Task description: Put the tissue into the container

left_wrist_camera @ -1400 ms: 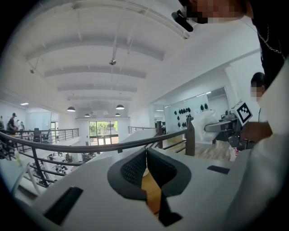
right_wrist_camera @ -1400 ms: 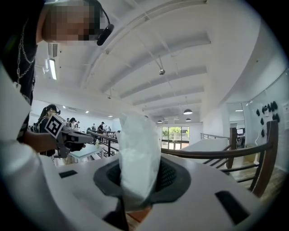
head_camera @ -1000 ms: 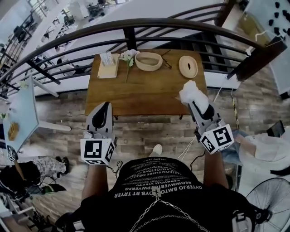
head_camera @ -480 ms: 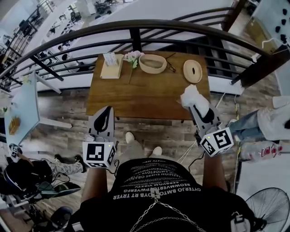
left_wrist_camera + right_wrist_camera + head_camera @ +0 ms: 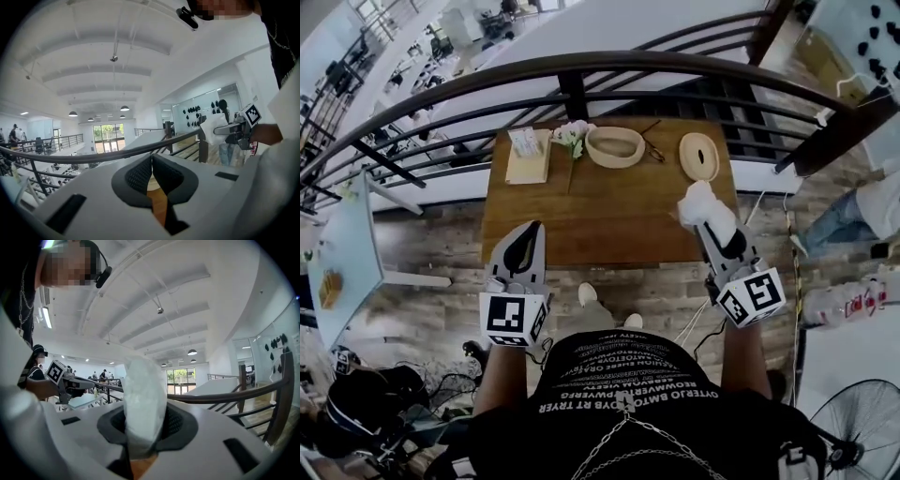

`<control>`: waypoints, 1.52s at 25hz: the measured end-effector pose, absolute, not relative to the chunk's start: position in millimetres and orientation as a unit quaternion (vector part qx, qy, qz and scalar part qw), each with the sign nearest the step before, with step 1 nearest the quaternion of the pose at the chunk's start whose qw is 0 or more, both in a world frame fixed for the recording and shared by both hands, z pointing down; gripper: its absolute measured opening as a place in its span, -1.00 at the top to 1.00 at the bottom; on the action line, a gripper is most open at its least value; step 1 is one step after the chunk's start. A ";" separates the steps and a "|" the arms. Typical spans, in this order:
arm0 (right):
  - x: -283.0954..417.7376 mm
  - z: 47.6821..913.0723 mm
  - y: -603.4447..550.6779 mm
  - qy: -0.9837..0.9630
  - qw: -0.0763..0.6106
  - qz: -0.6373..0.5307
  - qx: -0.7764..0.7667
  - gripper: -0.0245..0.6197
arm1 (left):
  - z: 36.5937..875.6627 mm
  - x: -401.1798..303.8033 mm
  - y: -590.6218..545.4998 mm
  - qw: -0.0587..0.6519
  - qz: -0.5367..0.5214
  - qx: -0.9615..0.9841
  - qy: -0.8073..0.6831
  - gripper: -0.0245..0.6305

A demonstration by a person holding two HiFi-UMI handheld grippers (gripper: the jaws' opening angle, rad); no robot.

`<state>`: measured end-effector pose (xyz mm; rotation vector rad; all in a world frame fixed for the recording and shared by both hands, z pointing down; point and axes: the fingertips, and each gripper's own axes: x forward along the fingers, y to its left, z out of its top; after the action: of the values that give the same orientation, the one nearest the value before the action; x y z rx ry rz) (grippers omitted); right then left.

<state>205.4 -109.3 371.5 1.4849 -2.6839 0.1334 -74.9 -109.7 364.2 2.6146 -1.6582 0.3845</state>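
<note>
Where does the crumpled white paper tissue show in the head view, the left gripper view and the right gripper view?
Head view: the crumpled white paper tissue is right of centre, at the tip of the right gripper, over the brown wooden table near its right front corner.
Left gripper view: small, at middle right.
Right gripper view: centre, pinched between the jaws.
Shared landmark: the dark curved handrail, in all three.

You've stepped closer to the table (image 5: 581,211).
Your right gripper (image 5: 709,225) now carries the tissue (image 5: 698,199) slightly farther over it, and the bystander (image 5: 851,216) on your right has walked off.
</note>
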 end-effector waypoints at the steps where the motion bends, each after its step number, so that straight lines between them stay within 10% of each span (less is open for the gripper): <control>1: 204.0 370.9 -115.4 -0.872 0.037 0.043 0.487 0.56 | 362.9 -73.2 -117.3 0.007 0.121 0.843 -0.524 0.84; 17: 132.8 346.6 -205.3 -0.864 0.028 0.042 0.501 0.56 | 352.3 -128.3 -234.3 -0.026 0.122 0.875 -0.468 0.84; 38: 98.8 444.8 -318.0 -0.873 0.181 0.025 0.452 0.56 | 411.0 -129.8 -320.1 0.023 0.138 0.886 -0.442 0.84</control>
<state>98.8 -318.0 444.8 1.2773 -2.4657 0.0694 -129.8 -320.1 411.0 2.7432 -1.3683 0.4274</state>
